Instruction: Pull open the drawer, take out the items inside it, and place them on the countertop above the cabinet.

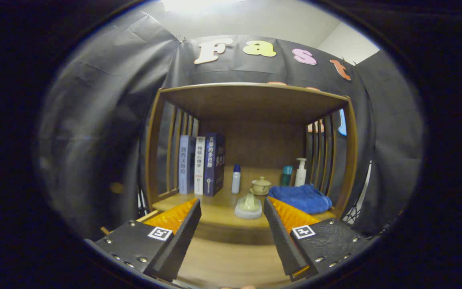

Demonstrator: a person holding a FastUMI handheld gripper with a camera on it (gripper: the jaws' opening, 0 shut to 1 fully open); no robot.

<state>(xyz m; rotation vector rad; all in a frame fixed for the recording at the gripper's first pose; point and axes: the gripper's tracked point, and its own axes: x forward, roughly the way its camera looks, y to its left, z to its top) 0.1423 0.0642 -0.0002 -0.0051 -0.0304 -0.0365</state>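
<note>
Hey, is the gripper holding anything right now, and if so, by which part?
Nothing is held. The hand-held gripper is open, its fingers apart with only the wooden shelf showing between them; the small pale dish sits beyond the fingertips, untouched.

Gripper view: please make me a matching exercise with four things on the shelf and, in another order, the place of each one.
Things:
1. books
2. blue towel
3. pump bottle
4. small bottle with blue cap

Places:
A. at the right slats, behind the towel
B. upright at the left slats
C. just right of the books
D. lying at the right, by the right finger

The gripper is open, holding nothing.

Pairs: 1-B, 2-D, 3-A, 4-C
</note>
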